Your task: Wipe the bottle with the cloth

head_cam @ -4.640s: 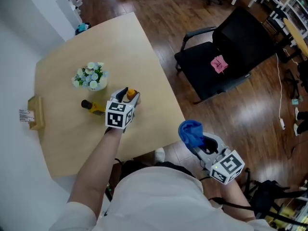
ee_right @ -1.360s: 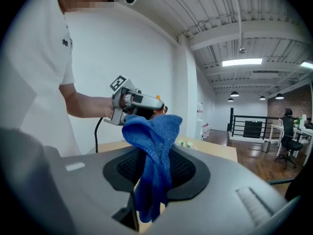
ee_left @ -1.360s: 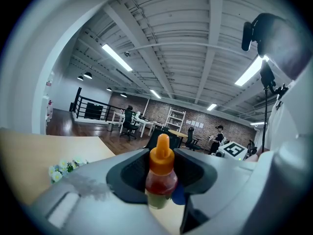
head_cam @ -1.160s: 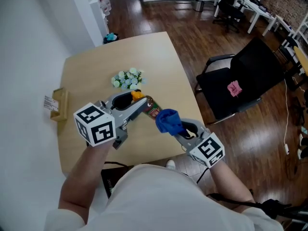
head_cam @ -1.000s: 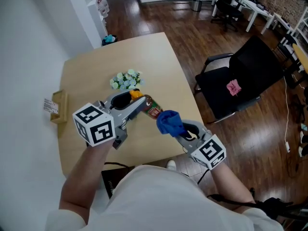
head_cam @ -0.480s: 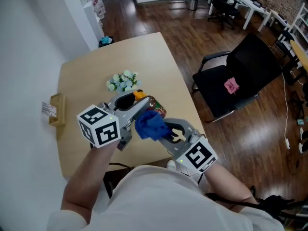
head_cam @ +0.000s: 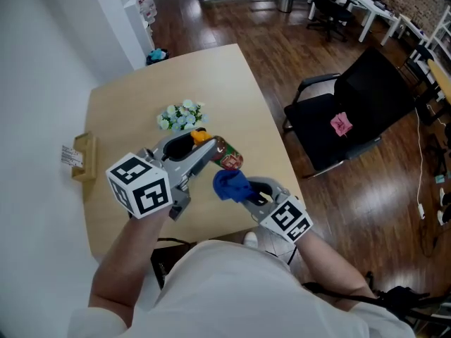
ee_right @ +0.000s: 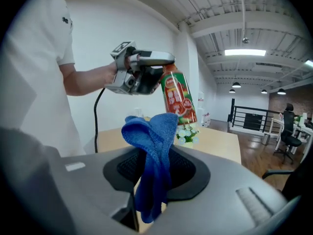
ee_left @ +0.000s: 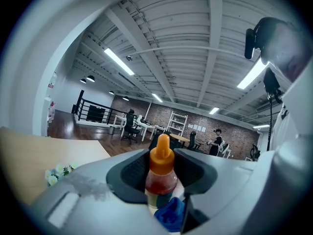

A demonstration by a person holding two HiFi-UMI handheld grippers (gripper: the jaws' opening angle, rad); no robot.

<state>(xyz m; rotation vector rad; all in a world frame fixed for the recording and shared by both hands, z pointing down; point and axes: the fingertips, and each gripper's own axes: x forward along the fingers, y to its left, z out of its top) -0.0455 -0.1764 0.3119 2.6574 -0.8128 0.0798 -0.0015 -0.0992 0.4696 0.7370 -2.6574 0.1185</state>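
bottle (head_cam: 228,155) is clamped at its neck in the left gripper's (head_cam: 205,148) jaws, above the table (head_cam: 120,111); blue cloth (head_cam: 229,184) is pinched in the right gripper's (head_cam: 246,192) jaws, just beside the bottle's base.

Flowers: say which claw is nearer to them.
Left. The left claw, gripping the bottle, is close by the flowers; the right claw, holding the cloth, sits farther off.

You're standing in an open-plan office: a black swivel chair (head_cam: 366,83) on dark wood floor (head_cam: 282,48), white desks (head_cam: 364,5), brick wall (ee_left: 234,131), exposed ceiling beams (ee_left: 210,33).
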